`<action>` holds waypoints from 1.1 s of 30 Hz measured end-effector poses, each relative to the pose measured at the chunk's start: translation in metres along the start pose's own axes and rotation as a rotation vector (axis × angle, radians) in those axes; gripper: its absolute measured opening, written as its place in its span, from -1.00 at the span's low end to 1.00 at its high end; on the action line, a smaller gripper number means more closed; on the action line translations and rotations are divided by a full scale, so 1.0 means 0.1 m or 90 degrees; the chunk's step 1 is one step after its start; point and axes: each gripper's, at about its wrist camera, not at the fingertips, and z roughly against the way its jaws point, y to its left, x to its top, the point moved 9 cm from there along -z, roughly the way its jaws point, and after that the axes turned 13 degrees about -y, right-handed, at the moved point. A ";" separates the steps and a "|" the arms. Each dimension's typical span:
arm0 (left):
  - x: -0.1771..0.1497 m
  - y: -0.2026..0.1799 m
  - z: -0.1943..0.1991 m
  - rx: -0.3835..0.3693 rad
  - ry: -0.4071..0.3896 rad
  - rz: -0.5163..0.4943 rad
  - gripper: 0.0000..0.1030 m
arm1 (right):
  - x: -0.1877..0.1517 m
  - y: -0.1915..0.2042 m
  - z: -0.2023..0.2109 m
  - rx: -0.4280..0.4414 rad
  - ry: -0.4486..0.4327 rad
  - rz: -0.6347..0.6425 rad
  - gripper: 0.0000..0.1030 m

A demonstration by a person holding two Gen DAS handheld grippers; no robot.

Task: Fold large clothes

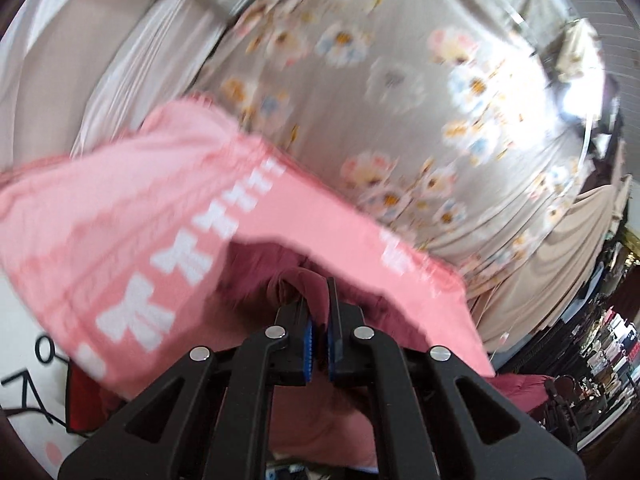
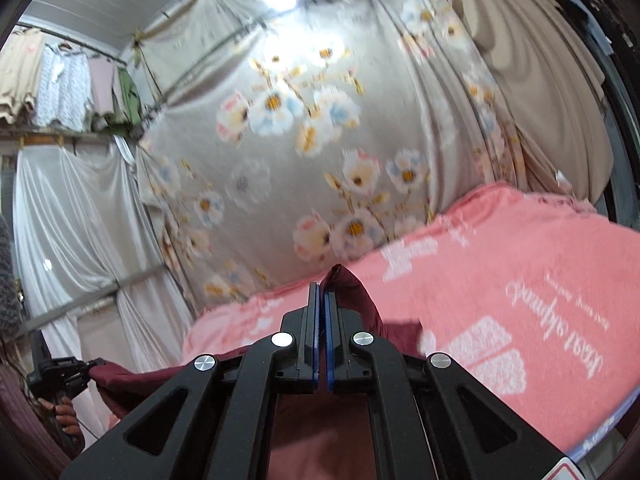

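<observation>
We hold a dark maroon garment (image 1: 308,280) raised above a bed spread with a pink towel blanket (image 2: 500,264) (white lettering and block motifs run across it). Our left hand-held gripper (image 1: 318,300) has its blue-padded jaws pinched tight on a bunched fold of the maroon cloth; our right hand-held gripper (image 2: 322,300) is likewise clamped on a peaked corner of the same garment, which sags between the two. In the right wrist view the left hand-held gripper appears at lower left with the cloth's edge pulled taut from it. Behind hangs a grey floral curtain (image 2: 288,152), and both views are smeared by motion blur.
</observation>
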 end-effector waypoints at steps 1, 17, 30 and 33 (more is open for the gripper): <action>0.08 -0.08 0.02 -0.011 -0.014 -0.005 -0.93 | 0.09 0.03 -0.01 0.003 -0.017 0.002 -0.97; -0.24 0.25 -1.58 0.102 0.080 -0.107 -0.92 | -0.77 -0.71 -1.70 -0.132 0.141 0.001 -0.97; -0.62 0.58 -2.73 0.174 0.146 -0.133 -0.92 | -1.46 -1.26 -2.58 -0.208 0.214 -0.009 -0.97; -0.73 0.65 -2.92 0.188 0.160 -0.130 -0.92 | -1.59 -1.34 -2.70 -0.219 0.228 -0.004 -0.97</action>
